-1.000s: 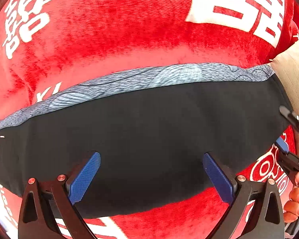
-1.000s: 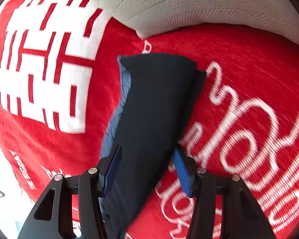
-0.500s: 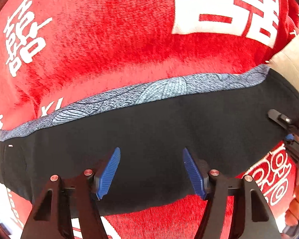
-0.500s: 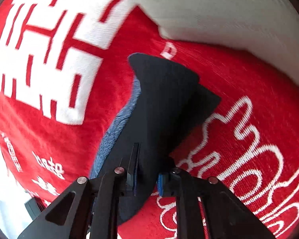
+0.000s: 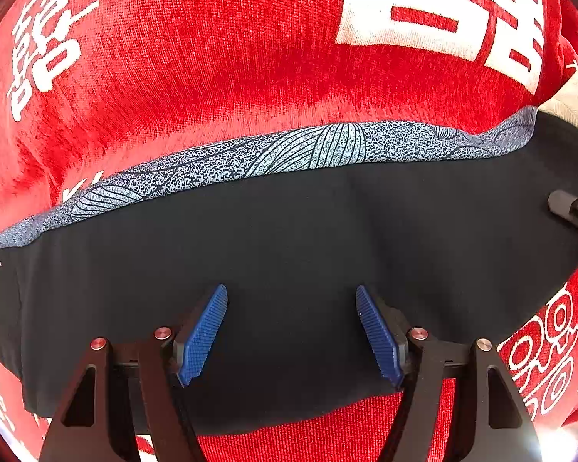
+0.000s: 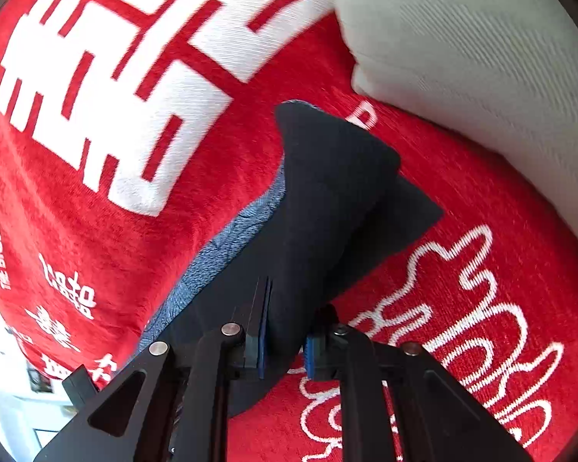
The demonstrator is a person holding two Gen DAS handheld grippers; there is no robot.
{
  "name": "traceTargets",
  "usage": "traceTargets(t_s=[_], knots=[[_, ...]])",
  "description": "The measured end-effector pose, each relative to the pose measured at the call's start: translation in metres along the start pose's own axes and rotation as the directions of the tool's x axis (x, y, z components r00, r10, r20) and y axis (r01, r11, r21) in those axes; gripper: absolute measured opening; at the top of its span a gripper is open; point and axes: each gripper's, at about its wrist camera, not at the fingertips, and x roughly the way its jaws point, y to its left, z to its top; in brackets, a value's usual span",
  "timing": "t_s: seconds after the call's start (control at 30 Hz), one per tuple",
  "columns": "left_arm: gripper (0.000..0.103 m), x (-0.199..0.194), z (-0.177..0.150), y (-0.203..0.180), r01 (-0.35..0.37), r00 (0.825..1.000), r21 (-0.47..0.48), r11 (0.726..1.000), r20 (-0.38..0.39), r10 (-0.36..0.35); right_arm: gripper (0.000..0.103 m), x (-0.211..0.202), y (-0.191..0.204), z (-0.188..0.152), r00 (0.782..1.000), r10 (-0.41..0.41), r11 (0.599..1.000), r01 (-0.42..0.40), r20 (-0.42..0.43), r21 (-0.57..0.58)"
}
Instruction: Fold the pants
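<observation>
Dark navy pants [image 5: 289, 254] lie folded lengthwise on a red blanket, a blue patterned strip [image 5: 289, 154] showing along their far edge. My left gripper [image 5: 291, 331] is open, its blue pads over the near half of the pants. My right gripper [image 6: 285, 342] is shut on the pants' end [image 6: 327, 192], which rises off the blanket in a peak. The right gripper's tip also shows at the right edge of the left wrist view [image 5: 570, 208].
The red blanket [image 5: 231, 69] with large white characters covers the whole surface. A beige cushion [image 6: 481, 46] lies just beyond the pants' end, at the far right. A white room edge shows at the lower left of the right wrist view.
My right gripper closed on the pants' end and lifted it. My left gripper narrowed its opening from wide to medium and moved closer over the pants.
</observation>
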Motion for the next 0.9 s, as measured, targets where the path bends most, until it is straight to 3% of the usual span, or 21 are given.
traceTargets(t_s=[0.57,0.67,0.77,0.9], knots=[[0.071,-0.001,-0.011,0.009,0.035,0.999,0.012,0.999,0.037,-0.036,0.015,-0.019,0.083,-0.015,0.998,-0.041,0.957,0.054,0.051,-0.285],[0.071,-0.003,-0.012,0.012,0.056,0.998,0.027,0.998,0.039,-0.057,0.015,-0.023,0.104,-0.023,0.998,-0.036,0.932,0.053,0.057,-0.358],[0.071,-0.01,-0.007,0.02,0.07,0.998,0.027,0.997,-0.007,-0.07,0.015,-0.025,0.129,-0.034,0.998,-0.032,0.898,0.056,0.062,-0.436],[0.071,-0.042,-0.002,0.07,0.072,0.997,-0.093,0.993,0.015,-0.071,0.015,-0.028,0.165,-0.056,0.997,-0.041,0.83,0.074,0.072,-0.552]])
